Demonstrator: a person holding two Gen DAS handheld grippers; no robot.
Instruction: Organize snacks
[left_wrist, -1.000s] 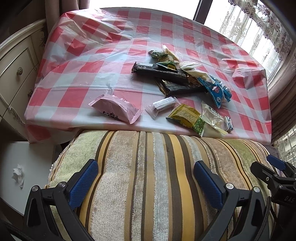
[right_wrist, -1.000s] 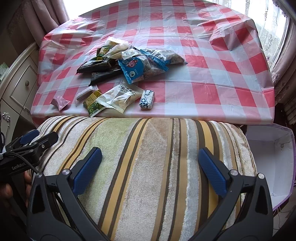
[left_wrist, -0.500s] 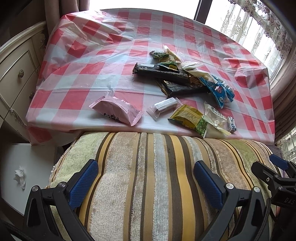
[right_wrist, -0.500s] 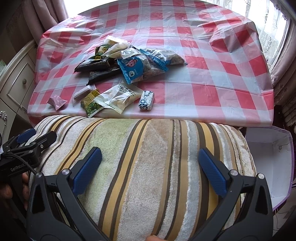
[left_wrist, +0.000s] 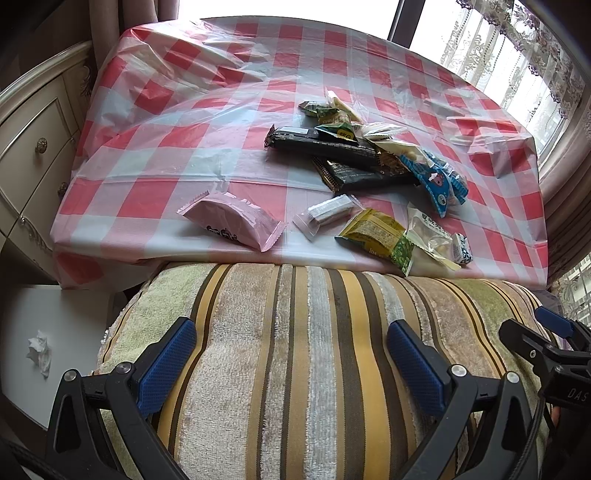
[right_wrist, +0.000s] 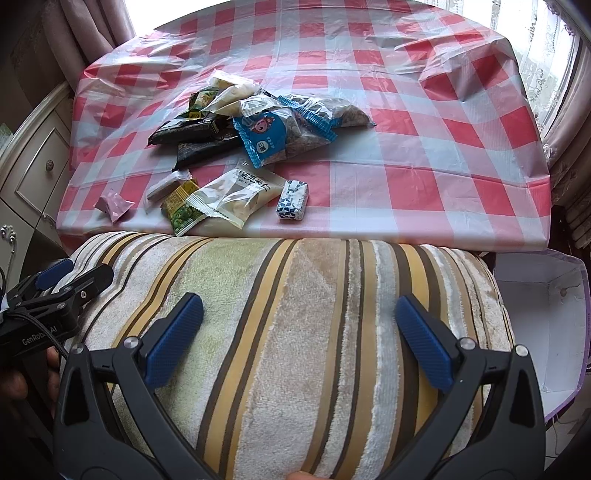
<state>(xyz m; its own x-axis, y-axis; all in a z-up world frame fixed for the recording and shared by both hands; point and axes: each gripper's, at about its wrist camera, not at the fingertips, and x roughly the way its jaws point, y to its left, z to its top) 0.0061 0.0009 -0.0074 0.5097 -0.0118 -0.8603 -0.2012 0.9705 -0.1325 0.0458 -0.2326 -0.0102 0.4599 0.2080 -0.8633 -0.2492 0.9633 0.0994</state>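
Where claws gape: two black packets (left_wrist: 325, 144).

Clearance: table open at far side and right; near edge crowded on the left.

A striped cushion (right_wrist: 295, 332) lies between both open grippers and the table (right_wrist: 424, 177). The snack pile (right_wrist: 255, 122) fills the table's middle. A pink packet (left_wrist: 232, 221), clear bar (left_wrist: 328, 214), green packet (left_wrist: 376, 232), white packet (right_wrist: 232, 195) and small blue-white pack (right_wrist: 293, 200) line the near edge. The cloth right of that pack is bare.
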